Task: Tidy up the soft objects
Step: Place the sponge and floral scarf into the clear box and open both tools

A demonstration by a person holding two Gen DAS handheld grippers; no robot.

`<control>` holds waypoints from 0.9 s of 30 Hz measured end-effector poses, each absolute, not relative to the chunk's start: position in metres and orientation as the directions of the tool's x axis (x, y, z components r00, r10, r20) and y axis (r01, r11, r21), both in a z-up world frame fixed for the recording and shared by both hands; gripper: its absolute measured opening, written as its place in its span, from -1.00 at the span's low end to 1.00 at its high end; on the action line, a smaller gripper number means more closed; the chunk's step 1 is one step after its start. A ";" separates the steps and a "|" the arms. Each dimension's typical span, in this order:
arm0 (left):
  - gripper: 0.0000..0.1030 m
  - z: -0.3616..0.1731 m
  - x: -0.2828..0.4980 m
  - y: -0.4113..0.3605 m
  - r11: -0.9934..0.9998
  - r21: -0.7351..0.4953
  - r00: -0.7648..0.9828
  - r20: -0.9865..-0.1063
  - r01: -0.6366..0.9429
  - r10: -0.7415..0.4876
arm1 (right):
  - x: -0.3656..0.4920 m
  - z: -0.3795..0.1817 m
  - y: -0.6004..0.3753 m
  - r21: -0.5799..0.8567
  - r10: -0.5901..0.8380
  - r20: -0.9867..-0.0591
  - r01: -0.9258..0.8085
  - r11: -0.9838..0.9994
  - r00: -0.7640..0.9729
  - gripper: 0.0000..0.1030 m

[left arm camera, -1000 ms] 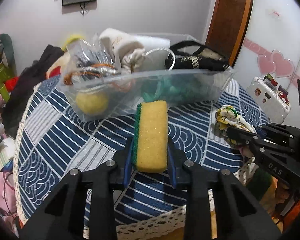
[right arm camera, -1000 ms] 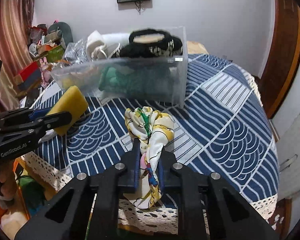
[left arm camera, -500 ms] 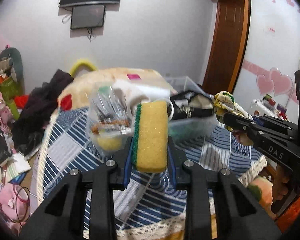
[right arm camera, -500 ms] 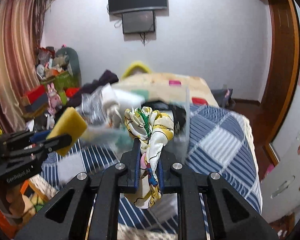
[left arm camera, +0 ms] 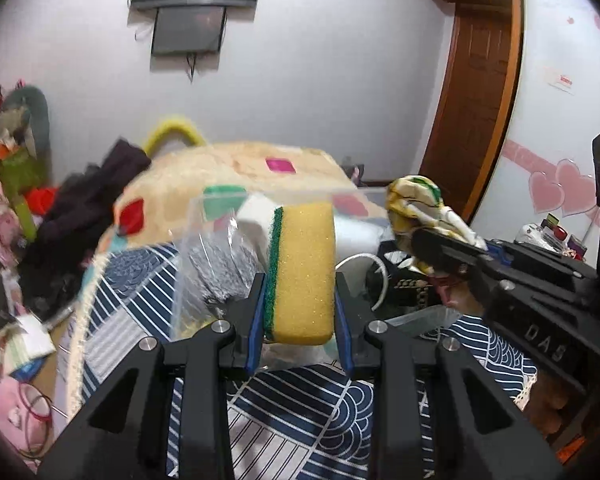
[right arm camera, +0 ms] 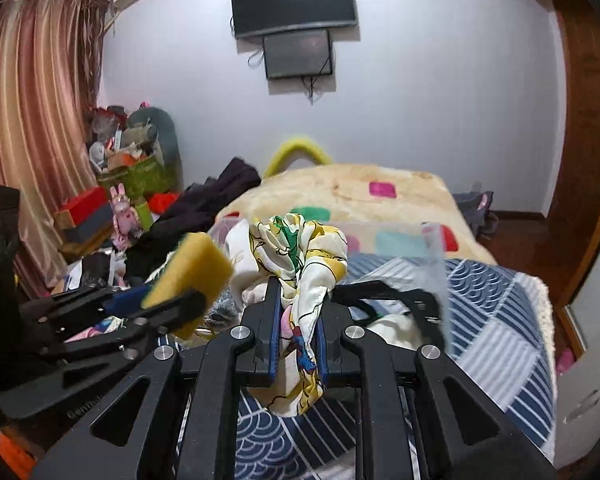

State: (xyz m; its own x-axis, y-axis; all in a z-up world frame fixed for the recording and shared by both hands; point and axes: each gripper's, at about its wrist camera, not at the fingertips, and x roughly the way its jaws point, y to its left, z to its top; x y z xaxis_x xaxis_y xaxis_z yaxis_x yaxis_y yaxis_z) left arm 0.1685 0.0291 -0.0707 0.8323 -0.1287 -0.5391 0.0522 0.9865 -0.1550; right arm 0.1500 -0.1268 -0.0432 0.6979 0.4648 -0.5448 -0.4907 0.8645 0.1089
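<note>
The left gripper has its fingers closed on a yellow sponge with a green edge, held upright in the air above the clear bin. The right gripper has its fingers clamped on a bunched floral cloth, also lifted above the bin. The bin, holding white and black soft items, sits on the blue patterned bench. A bed lies behind.

We see a porous, rough foam sponge, a smooth, slightly shiny printed cloth, a clear glossy plastic bin and a matt woven tablecloth.
</note>
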 end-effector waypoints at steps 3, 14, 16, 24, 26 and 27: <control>-0.42 -0.083 0.183 0.035 0.985 -0.165 0.813 -0.567 0.042 -0.130 | 0.160 -0.056 -0.116 0.094 0.456 -0.584 -0.501 0.860 0.672 -0.75; -0.37 -0.107 0.200 0.037 0.982 -0.176 0.781 -0.604 0.062 -0.158 | 0.167 -0.078 -0.104 0.029 0.419 -0.657 -0.534 0.845 0.627 -0.68; -0.31 -0.107 0.198 0.037 0.982 -0.177 0.779 -0.606 0.063 -0.160 | 0.166 -0.076 -0.108 0.033 0.418 -0.662 -0.534 0.845 0.622 -0.62; -0.06 -0.097 0.176 0.047 0.972 -0.228 0.793 -0.583 0.052 -0.179 | 0.155 -0.062 -0.121 0.051 0.436 -0.644 -0.534 0.844 0.629 -0.11; -0.06 -0.091 0.169 0.047 0.973 -0.226 0.802 -0.571 0.050 -0.174 | 0.149 -0.055 -0.125 0.056 0.448 -0.626 -0.536 0.842 0.639 -0.03; -0.05 -0.088 0.165 0.047 0.974 -0.221 0.807 -0.565 0.049 -0.169 | 0.145 -0.050 -0.128 0.055 0.451 -0.613 -0.535 0.843 0.649 -0.03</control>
State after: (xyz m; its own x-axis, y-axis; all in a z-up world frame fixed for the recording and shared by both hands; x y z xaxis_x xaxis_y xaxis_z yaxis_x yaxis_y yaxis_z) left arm 0.1654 0.0470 -0.0879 0.8075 -0.1690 -0.5652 0.0494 0.9741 -0.2207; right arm 0.1448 -0.1284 -0.0499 0.6488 0.4513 -0.6127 -0.5349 0.8432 0.0546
